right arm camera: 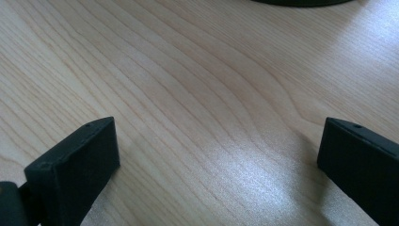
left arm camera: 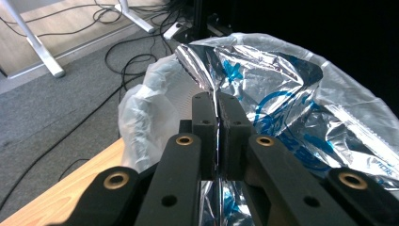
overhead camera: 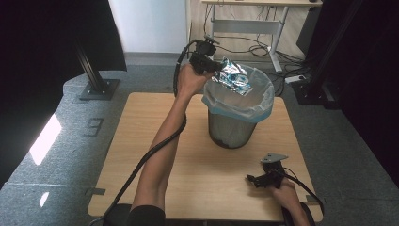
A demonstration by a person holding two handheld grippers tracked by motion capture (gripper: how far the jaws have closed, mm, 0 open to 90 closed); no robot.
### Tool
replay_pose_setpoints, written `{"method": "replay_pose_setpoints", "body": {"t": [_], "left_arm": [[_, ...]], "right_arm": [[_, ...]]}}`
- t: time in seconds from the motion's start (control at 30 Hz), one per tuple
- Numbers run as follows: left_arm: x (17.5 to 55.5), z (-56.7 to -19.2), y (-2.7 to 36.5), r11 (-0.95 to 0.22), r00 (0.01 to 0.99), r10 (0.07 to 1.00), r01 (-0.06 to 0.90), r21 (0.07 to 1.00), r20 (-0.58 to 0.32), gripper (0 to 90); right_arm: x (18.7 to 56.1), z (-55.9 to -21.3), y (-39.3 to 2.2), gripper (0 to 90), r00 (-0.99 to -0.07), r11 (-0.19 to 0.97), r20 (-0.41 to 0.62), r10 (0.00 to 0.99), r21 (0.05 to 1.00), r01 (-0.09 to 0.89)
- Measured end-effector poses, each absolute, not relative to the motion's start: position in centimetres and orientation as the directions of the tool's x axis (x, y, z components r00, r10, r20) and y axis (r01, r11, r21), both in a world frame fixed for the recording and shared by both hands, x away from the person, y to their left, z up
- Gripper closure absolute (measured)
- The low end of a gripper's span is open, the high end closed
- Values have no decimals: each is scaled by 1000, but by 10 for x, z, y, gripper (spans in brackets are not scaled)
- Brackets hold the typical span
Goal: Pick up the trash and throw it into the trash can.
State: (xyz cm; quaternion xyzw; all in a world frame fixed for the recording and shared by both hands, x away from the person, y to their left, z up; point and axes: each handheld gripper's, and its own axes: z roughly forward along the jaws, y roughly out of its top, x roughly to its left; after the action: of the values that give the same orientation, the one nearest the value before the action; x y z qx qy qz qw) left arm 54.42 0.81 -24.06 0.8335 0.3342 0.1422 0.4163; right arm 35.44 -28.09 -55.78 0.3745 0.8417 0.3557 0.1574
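A crumpled silver foil wrapper with blue print (overhead camera: 234, 76) hangs over the mouth of a mesh bin lined with a clear bag (overhead camera: 239, 101). My left gripper (overhead camera: 217, 67) is raised at the bin's far-left rim and is shut on the wrapper's edge; in the left gripper view the jaws pinch the foil wrapper (left arm camera: 277, 108) at my left gripper (left arm camera: 218, 101). My right gripper (overhead camera: 251, 179) rests low over the wooden table (overhead camera: 141, 127) near its front right, open, with bare wood between the jaws at my right gripper (right arm camera: 219, 141).
The bin stands at the table's middle back. Beyond the table lie grey carpet, loose cables (overhead camera: 254, 47) and a desk's metal legs (overhead camera: 277, 28). A black stand foot (overhead camera: 99, 87) sits at the left, dark curtains on both sides.
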Motion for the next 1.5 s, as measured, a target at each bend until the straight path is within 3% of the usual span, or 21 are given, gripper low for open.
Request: {"method": "replay_pose_setpoints", "body": {"t": [0.43,0.5,0.53,0.6,0.77,1.07,1.5], "left_arm": [[554,-269,-15,-489,734,679,437,755,15,831],[554,-272,-17,-499,736,676,431,752,27,648],[555,-273,-18,-502,739,673,427,752,30,648],[555,-277,-20,-507,745,666,426,749,26,460],[553,-277,-21,-538,759,650,415,734,47,149],[542,-269,-9,-545,757,649,398,738,71,19],[523,-253,29,-512,763,643,366,777,64,0]], "right_arm": [[355,-558,-281,0,-673,468,0,740,718,514],[355,-558,-281,0,-673,468,-1,740,718,514],[355,-558,-281,0,-673,468,-1,740,718,514],[355,-558,-281,0,-673,469,-1,740,718,514],[355,-558,-281,0,-674,469,-1,739,718,514],[355,-558,-281,0,-674,469,-1,739,718,514],[354,-558,-280,0,-672,468,1,740,717,516]]}}
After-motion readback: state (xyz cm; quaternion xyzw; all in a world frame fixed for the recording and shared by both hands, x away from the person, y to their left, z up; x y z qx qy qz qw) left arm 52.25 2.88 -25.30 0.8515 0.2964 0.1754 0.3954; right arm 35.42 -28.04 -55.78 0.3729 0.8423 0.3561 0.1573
